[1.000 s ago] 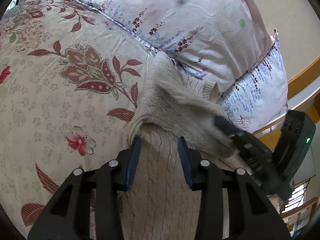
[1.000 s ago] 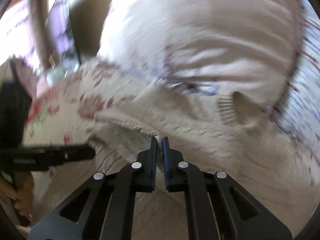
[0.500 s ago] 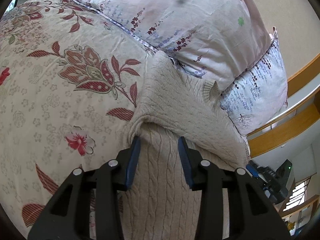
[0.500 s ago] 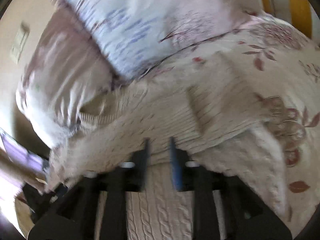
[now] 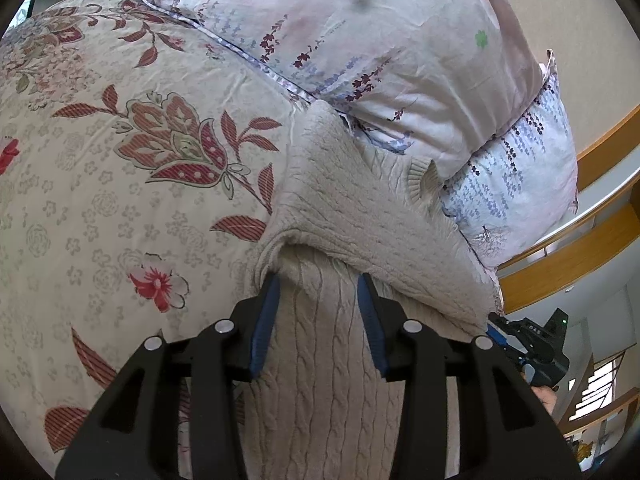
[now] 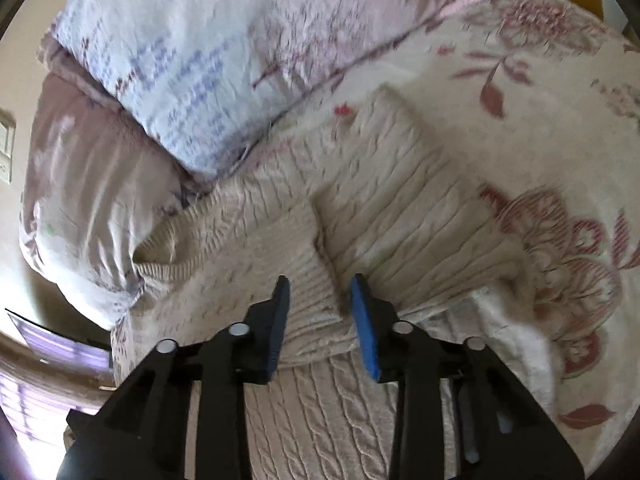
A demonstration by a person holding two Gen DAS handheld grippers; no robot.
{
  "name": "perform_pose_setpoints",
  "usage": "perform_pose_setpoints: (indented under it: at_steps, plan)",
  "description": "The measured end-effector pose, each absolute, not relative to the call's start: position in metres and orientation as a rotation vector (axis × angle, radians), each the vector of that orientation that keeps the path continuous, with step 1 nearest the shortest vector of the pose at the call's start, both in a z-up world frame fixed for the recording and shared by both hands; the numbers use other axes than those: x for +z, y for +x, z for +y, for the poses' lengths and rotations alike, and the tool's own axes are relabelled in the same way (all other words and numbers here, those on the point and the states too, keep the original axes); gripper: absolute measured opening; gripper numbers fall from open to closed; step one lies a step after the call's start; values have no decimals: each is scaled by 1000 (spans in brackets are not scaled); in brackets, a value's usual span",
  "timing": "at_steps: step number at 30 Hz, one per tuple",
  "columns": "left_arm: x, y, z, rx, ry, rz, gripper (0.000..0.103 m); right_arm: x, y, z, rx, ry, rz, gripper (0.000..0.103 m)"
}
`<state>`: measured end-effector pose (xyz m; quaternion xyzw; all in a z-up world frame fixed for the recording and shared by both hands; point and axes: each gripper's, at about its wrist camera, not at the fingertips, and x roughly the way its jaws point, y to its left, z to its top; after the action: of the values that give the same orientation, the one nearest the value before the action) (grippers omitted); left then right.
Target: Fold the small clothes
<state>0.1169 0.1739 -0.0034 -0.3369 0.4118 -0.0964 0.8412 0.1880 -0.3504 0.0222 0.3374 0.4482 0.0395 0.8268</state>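
A cream cable-knit sweater (image 5: 344,216) lies on the floral bedspread (image 5: 120,200), its sleeves folded across the body and its ribbed collar near the pillows. My left gripper (image 5: 318,284) is open, its fingers resting either side of a ridge of the sweater's lower body. The sweater also shows in the right wrist view (image 6: 400,208). My right gripper (image 6: 320,286) is open just above a folded sleeve, holding nothing. It also shows small at the sweater's right edge in the left wrist view (image 5: 500,338).
Two floral pillows (image 5: 380,48) lie stacked against the sweater's far side, also seen in the right wrist view (image 6: 208,52). A wooden bed frame rail (image 5: 580,248) runs at the right. A beige wall (image 5: 580,12) is behind.
My right gripper has let go of the sleeve, opened, and drawn back to the sweater's right edge. The sleeve now lies folded across the body. My left gripper has stayed put.
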Motion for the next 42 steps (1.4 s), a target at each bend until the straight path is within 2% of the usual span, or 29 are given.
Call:
perform_pose_setpoints:
  at_steps: [3,6,9,11,13,16,21,23,24,25,32,33,34,39,42]
  plan:
    - [-3,117,174,-203,-711,871,41,22,190,-341,111,680,938,12]
    - [-4,118,173,-205,-706,874,42,38,189,-332,131,611,859,11]
    - [-4,118,173,-203,-701,875,43,73,173,-328,134,521,671,10]
    - [-3,119,172,-203,-696,875,43,82,164,-329,106,491,611,9]
    - [-3,119,171,-204,-690,874,44,71,164,-335,22,469,651,1]
    - [-3,120,171,-207,-684,876,45,35,175,-353,-88,494,800,1]
    - [-3,120,172,-208,-679,877,47,23,171,-367,-41,600,839,2]
    - [-3,120,170,-206,-671,877,48,26,172,-371,-16,640,844,10]
    - [-2,120,170,-206,-669,877,49,28,174,-371,0,653,849,21]
    - [-2,120,169,-206,-667,876,49,29,175,-371,9,660,853,26]
    - [-1,120,168,-203,-661,878,50,20,185,-354,116,683,910,25]
    - [-1,120,168,-203,-660,878,50,20,186,-350,131,677,905,13]
    - [-1,120,168,-203,-660,877,51,21,187,-346,164,670,897,9]
    - [-1,121,167,-204,-661,877,51,48,174,-342,136,589,739,8]
    - [-1,121,167,-205,-656,876,51,37,178,-344,44,545,789,8]
